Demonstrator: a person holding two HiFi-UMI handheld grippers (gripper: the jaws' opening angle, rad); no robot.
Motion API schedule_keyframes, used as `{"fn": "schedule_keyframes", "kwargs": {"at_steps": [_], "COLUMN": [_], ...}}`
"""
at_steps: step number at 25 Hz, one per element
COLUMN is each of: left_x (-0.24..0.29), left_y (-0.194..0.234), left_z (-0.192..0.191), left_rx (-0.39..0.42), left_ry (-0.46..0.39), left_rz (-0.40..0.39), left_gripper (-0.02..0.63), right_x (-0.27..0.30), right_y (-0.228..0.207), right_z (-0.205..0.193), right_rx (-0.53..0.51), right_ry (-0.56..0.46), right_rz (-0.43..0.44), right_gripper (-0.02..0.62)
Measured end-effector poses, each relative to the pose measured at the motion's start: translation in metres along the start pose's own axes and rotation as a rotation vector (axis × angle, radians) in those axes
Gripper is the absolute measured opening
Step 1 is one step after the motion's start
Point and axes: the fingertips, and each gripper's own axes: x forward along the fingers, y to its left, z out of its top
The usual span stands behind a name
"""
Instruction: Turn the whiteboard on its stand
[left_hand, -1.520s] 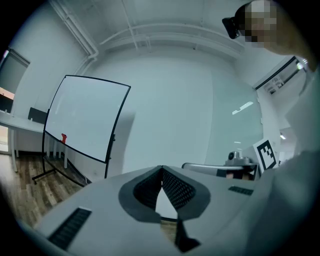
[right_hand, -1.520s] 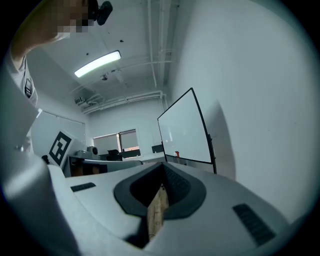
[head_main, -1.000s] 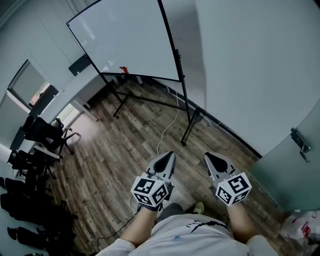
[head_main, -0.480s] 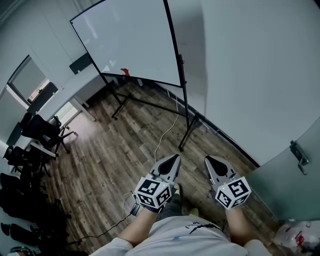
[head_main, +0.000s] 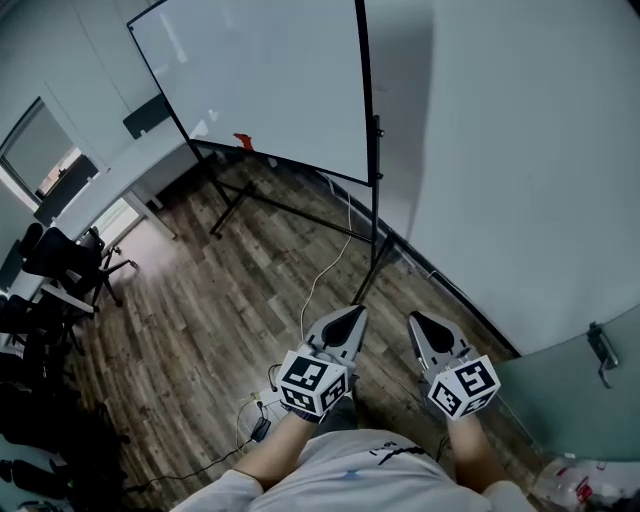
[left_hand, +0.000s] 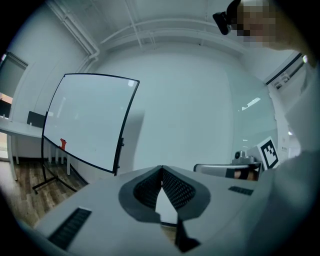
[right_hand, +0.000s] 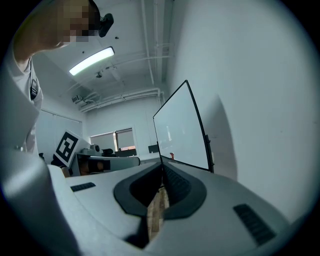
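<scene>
1. Head view: the left gripper (head_main: 356, 313) and right gripper (head_main: 414, 322) are being held low and near, both clenched on nothing, likely because the whiteboard (head_main: 270, 90) is standing far off, out of reach, beside the right wall. The near foot of its stand (head_main: 372, 255) is being masked by the left gripper.
2. Left gripper view: the jaws are being pressed together, empty. The board is being seen far left, and the red item (left_hand: 63, 144) is too small to identify.
3. Right gripper view: the tips are meeting, empty. The stand base is being hidden by the gripper body.

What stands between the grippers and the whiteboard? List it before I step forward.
Nothing upright. Between the left gripper and right gripper, both shut and empty, and the whiteboard lies open wooden floor, crossed only by a white cable running toward the stand. Mind the cable underfoot.
</scene>
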Motion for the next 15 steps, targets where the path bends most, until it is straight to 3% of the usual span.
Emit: {"fn": "schedule_keyframes", "kwargs": {"at_steps": [15], "left_x": [0.089], "left_y": [0.126], "left_z": [0.046], "left_rx": [0.019], "left_ry": [-0.004], "left_rz": [-0.105], "left_gripper": [0.012], "right_x": [0.163], "right_y": [-0.033], "right_z": [0.022], "right_rx": [-0.002], "right_ry": [0.000], "right_rz": [-0.083], "right_gripper": [0.015]}}
